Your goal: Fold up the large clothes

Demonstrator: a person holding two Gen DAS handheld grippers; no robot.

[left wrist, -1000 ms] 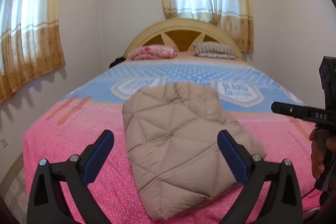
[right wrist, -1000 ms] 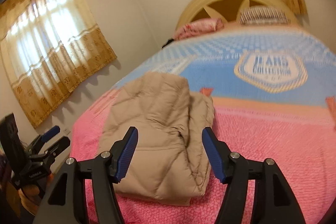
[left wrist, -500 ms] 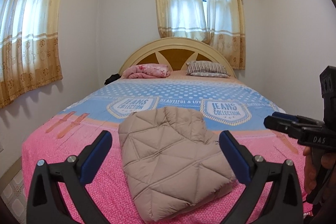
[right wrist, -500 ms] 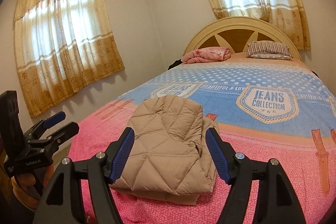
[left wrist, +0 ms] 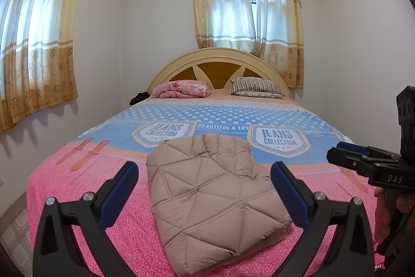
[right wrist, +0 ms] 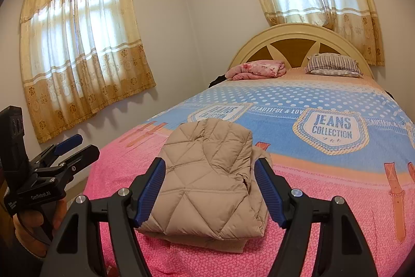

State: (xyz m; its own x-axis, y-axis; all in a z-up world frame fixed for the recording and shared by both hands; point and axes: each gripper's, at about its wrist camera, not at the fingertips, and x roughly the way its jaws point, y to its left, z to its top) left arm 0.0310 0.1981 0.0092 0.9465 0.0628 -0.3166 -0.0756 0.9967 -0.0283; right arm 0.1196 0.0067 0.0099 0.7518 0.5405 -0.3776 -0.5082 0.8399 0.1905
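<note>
A beige quilted jacket (left wrist: pixel 215 199) lies folded into a compact bundle on the pink end of the bed (left wrist: pixel 77 186). My left gripper (left wrist: pixel 203 168) hovers open just short of it, nothing between its blue pads. My right gripper (right wrist: pixel 210 164) is also open and empty, held back from the same jacket (right wrist: pixel 207 181), whose loose edge shows at the right side of the fold. Each gripper appears in the other's view: the right gripper (left wrist: pixel 339 151) at the right edge, the left gripper (right wrist: pixel 87 144) at the left edge, each held by a hand.
The bed's blue and pink blanket (right wrist: pixel 324 100) stretches to a rounded headboard (left wrist: pixel 220 61). A folded pink blanket (left wrist: pixel 181 88) and a striped pillow (left wrist: pixel 255 87) lie at the head. Curtained windows (left wrist: pixel 36 48) line the left and far walls.
Both views have pulled back and tilted up, so the jacket sits lower and smaller in frame. The right gripper's jaws stand slightly wider. The jacket has not moved.
</note>
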